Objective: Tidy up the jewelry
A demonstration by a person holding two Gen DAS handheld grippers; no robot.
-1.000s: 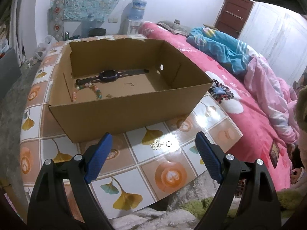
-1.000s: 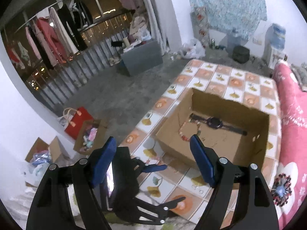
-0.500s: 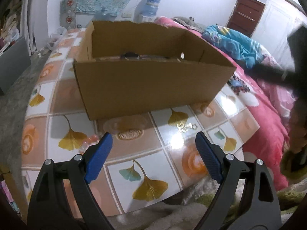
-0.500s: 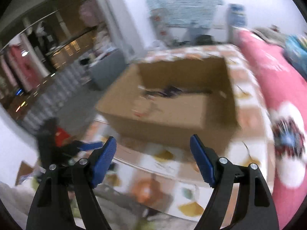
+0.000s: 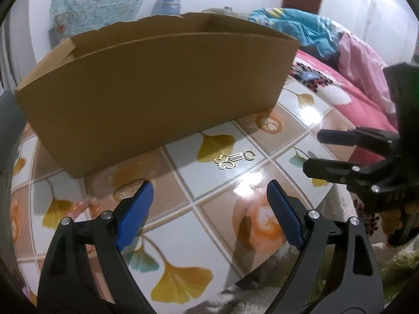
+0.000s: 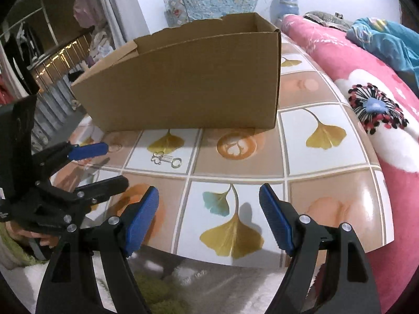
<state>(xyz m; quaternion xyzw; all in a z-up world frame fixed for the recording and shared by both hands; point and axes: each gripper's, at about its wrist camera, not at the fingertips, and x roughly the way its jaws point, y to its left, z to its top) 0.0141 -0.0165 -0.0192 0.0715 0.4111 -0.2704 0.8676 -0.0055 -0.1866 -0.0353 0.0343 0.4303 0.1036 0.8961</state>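
A small gold butterfly charm with a ring (image 5: 233, 159) (image 6: 165, 159) lies on the tiled table (image 5: 209, 196) (image 6: 327, 193), just in front of the cardboard box (image 5: 157, 99) (image 6: 188, 83). The box's inside is hidden from both views. My left gripper (image 5: 209, 209) hangs open low over the table, short of the charm, nothing between its blue pads. It shows at the left of the right wrist view (image 6: 104, 164). My right gripper (image 6: 209, 212) is open and empty over the table's near edge, right of the charm. It enters the left wrist view (image 5: 314, 151) from the right.
A bed with a pink flowered blanket (image 6: 366, 83) (image 5: 340, 86) runs along the table's right side. Pale pink beads (image 5: 83, 205) lie blurred on the table at the left. Floor and a green fuzzy cloth (image 6: 157, 287) lie below the near table edge.
Both grippers have come down toward the table. The box's inside, with a watch and bead bracelet, has dropped out of sight. The right gripper swung round and now faces the charm.
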